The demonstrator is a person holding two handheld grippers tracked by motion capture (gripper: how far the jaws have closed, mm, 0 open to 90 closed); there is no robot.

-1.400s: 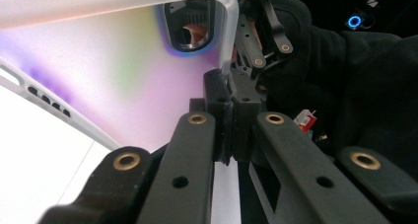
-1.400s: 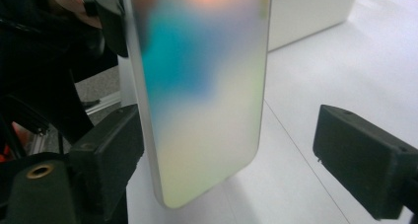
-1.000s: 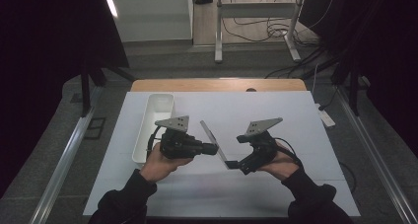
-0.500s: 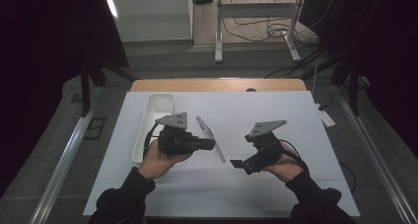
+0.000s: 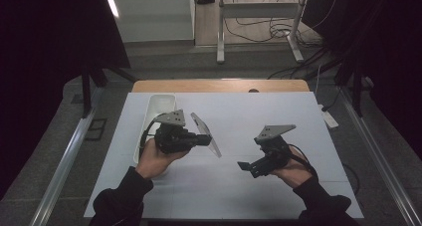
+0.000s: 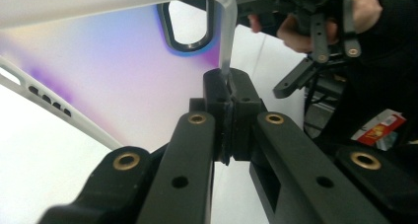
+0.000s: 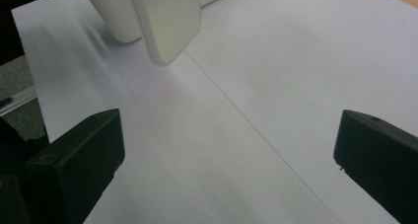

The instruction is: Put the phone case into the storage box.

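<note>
Now the left gripper (image 5: 201, 139) clamps the edge of a clear phone case (image 6: 123, 76), held above the table (image 5: 259, 116) at nine o'clock; the right gripper (image 5: 249, 166), at four o'clock, gapes empty. Judging by this, the next move is setting the case into the white tray (image 5: 159, 104).

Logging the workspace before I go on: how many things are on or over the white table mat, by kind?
Translucent phone case, clamped in the left gripper: 1
White tray at the mat's left edge: 1
Handheld grippers, counting the right gripper with jaws open: 2
Total: 4
</note>
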